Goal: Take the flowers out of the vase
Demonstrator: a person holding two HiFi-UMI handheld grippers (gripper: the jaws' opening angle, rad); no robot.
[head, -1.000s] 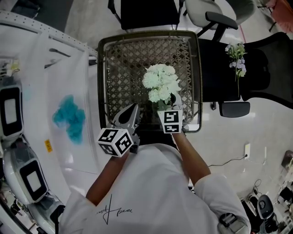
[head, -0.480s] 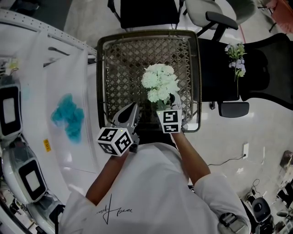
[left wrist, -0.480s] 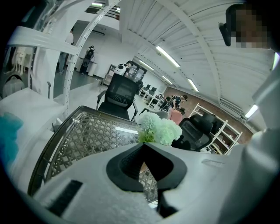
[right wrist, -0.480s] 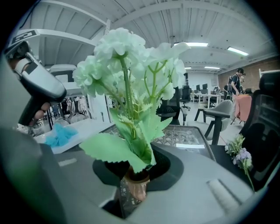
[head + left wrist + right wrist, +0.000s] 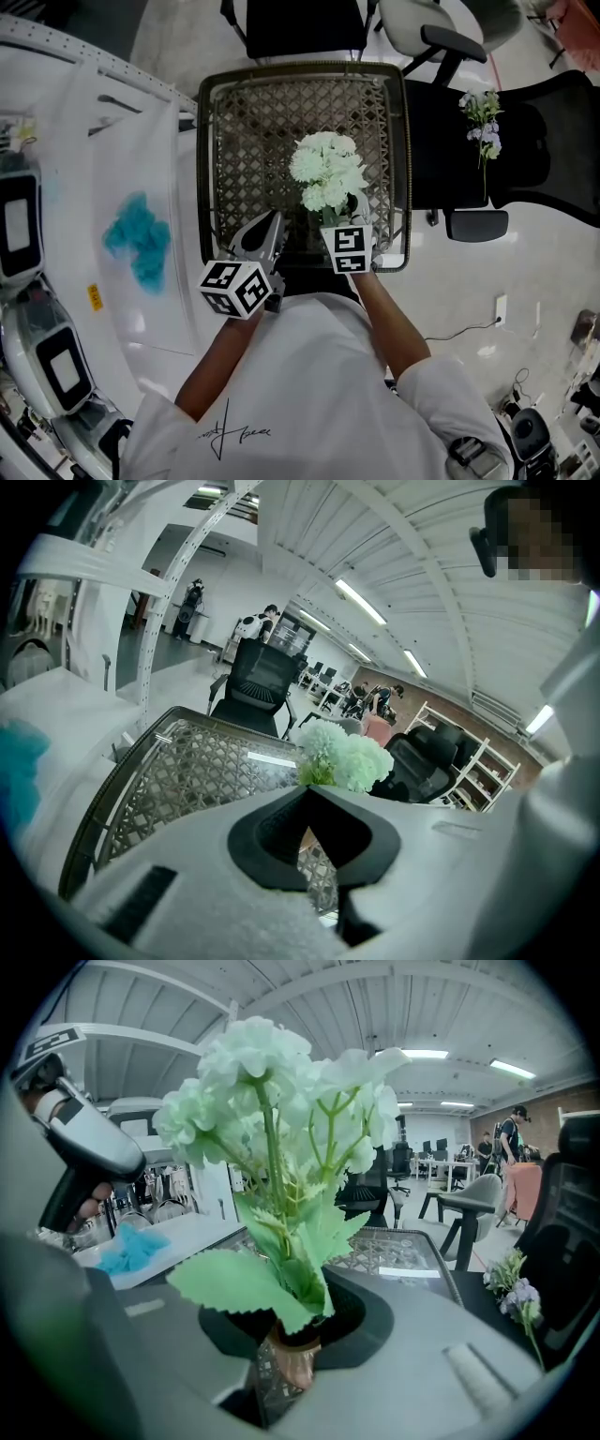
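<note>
A bunch of white flowers (image 5: 328, 169) stands above the glass-topped wicker table (image 5: 208, 169). My right gripper (image 5: 341, 216) is shut on the green stems (image 5: 302, 1283) just above the brown vase's mouth (image 5: 292, 1358). Leaves spill over the jaws, and from overhead the blooms hide the vase. My left gripper (image 5: 273, 227) sits just left of the flowers with its tips together and nothing gripped. In the left gripper view a sliver of the vase (image 5: 305, 841) shows through the notch behind the jaws of the left gripper (image 5: 309, 794), with the blooms (image 5: 345, 757) above.
A small bunch of purple-white flowers (image 5: 484, 117) lies on a black chair seat right of the table. A teal cloth (image 5: 139, 239) rests on the white table at left. Office chairs (image 5: 300, 23) stand beyond the far edge.
</note>
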